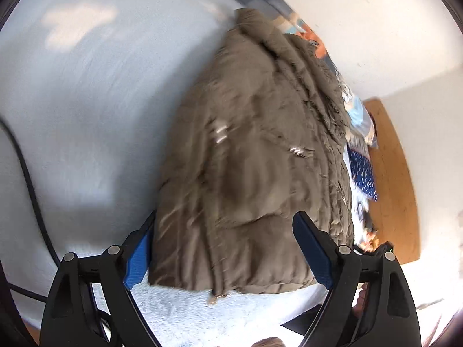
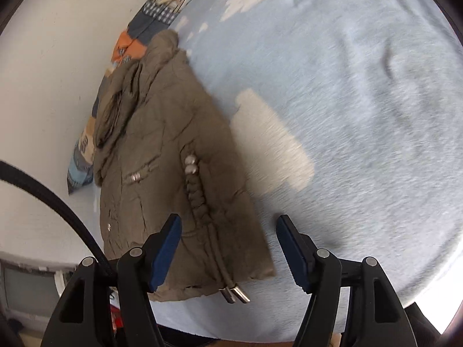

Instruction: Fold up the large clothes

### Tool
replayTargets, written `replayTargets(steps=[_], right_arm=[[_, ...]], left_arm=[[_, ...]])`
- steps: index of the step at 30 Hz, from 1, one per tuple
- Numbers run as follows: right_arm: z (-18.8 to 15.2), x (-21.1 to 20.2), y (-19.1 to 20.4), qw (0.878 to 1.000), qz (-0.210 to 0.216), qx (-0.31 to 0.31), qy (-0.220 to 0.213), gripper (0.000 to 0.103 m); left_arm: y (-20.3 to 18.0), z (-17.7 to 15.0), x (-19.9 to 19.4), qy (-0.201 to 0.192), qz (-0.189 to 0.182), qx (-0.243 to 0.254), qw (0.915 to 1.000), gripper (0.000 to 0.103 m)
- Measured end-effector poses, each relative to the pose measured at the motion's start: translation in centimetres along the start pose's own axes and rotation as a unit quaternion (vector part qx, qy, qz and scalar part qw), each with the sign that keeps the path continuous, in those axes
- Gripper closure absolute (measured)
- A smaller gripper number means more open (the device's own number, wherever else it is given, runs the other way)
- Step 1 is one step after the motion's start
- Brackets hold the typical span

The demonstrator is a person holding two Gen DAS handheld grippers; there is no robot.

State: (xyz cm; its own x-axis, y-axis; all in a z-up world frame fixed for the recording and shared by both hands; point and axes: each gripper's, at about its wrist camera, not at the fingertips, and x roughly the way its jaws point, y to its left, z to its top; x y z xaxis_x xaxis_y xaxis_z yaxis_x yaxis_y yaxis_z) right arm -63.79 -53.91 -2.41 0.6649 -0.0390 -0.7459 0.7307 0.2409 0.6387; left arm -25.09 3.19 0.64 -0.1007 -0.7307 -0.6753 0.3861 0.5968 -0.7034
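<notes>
A brown padded jacket (image 1: 254, 156) lies folded lengthwise on a pale blue fleece bed cover (image 1: 86, 101). Its hood end points away and its hem is nearest me. My left gripper (image 1: 224, 225) is open, its blue pads (image 1: 312, 248) spread either side of the hem, holding nothing. In the right wrist view the jacket (image 2: 170, 159) lies left of centre on the cover (image 2: 361, 101), with drawstring ends at the hem (image 2: 234, 293). My right gripper (image 2: 228, 228) is open and empty above the hem's right corner.
A patterned pillow (image 2: 150, 11) lies beyond the jacket against a white wall (image 2: 58, 43). A wooden bed frame (image 1: 396, 179) runs along the right in the left wrist view. A black cable (image 1: 29, 185) crosses the cover.
</notes>
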Motion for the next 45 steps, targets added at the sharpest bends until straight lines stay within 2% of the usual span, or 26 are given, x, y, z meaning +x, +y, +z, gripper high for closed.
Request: replayTargets(steps=[4,7,9,11,12,13,16,17,18,19,20,21,23,26,31,37,38,39,41,44,45], right_arm=[[-0.7,1.3,0.8,0.999,-0.012,-0.038,0.010,0.026],[-1.0,1.7,1.2,0.998,0.049,-0.030,0.021,0.026],[-1.3,1.5,2.2,0.996,0.068,-0.050,0.014,0.026],[-1.4,1.5,2.9,0.995,0.069,-0.068,0.009,0.026],[-1.4,2.1,2.7,0.997,0.046,-0.068,0.013,0.026],[-1.3,2.8,2.3,0.997,0.025,-0.063,0.022,0.032],[-1.2,3.3,2.0,0.998,0.029,-0.051,0.024,0.031],[-1.2,3.2,2.1,0.998,0.034,-0.053,0.022,0.034],[-1.2,3.1,2.1,0.998,0.039,-0.054,0.019,0.039],[-1.3,3.1,2.3,0.997,0.043,-0.058,0.016,0.049],[-1.4,2.9,2.5,0.997,0.043,-0.063,0.012,0.054],[-1.5,2.9,2.7,0.997,0.039,-0.070,0.011,0.056],[-1.8,3.0,2.8,0.997,0.033,-0.075,0.012,0.057],[-1.8,3.1,2.5,0.997,0.024,-0.075,0.015,0.057],[-1.9,3.7,2.6,0.997,0.027,-0.069,0.004,0.053],[-2.0,3.2,1.8,0.998,0.034,-0.052,-0.001,0.052],[-2.0,3.2,1.7,0.998,0.034,-0.049,-0.002,0.052],[-1.9,3.2,1.6,0.998,0.034,-0.046,0.000,0.053],[-1.8,3.2,2.0,0.998,0.027,-0.053,0.002,0.063],[-1.9,2.7,2.9,0.996,0.023,-0.081,-0.012,0.077],[-2.1,2.4,3.5,0.995,0.022,-0.096,-0.021,0.079]], left_arm=[[0.8,0.4,-0.9,-0.007,-0.046,-0.022,0.9987,0.015],[1.3,0.2,-0.9,0.000,-0.072,-0.034,0.9968,0.015],[1.5,0.3,-0.8,0.000,-0.078,-0.036,0.9963,0.015],[1.7,0.4,-0.1,0.002,-0.066,-0.042,0.9969,0.015],[1.6,0.4,0.1,0.001,-0.060,-0.038,0.9975,0.015],[1.2,0.4,0.5,0.001,-0.050,-0.028,0.9983,0.013],[-0.3,0.2,0.9,-0.003,-0.025,0.019,0.9995,0.011],[-0.8,0.1,1.0,-0.006,-0.017,0.035,0.9992,0.011],[-1.4,-0.1,1.0,-0.015,-0.009,0.050,0.9986,0.013],[-1.7,-0.2,0.9,-0.021,-0.008,0.060,0.9980,0.016],[-2.0,-0.3,0.8,-0.025,-0.004,0.070,0.9972,0.024],[-2.4,-0.3,0.8,-0.032,0.011,0.081,0.9961,0.038],[-2.4,-0.3,0.9,-0.040,0.037,0.087,0.9947,0.056],[-1.9,-0.3,0.8,-0.043,0.043,0.079,0.9950,0.058],[-2.7,-0.7,1.2,-0.055,0.072,0.098,0.9911,0.058],[-2.7,-0.8,1.4,-0.073,0.076,0.090,0.9904,0.058],[-2.9,-0.7,1.4,-0.076,0.081,0.095,0.9893,0.061],[-3.4,-0.7,1.4,-0.080,0.088,0.113,0.9864,0.071],[-4.5,-0.7,1.3,-0.091,0.101,0.141,0.9806,0.081],[-5.7,-1.1,0.9,-0.113,0.114,0.171,0.9722,0.085],[-6.4,-1.4,0.7,-0.123,0.121,0.189,0.9668,0.086]])
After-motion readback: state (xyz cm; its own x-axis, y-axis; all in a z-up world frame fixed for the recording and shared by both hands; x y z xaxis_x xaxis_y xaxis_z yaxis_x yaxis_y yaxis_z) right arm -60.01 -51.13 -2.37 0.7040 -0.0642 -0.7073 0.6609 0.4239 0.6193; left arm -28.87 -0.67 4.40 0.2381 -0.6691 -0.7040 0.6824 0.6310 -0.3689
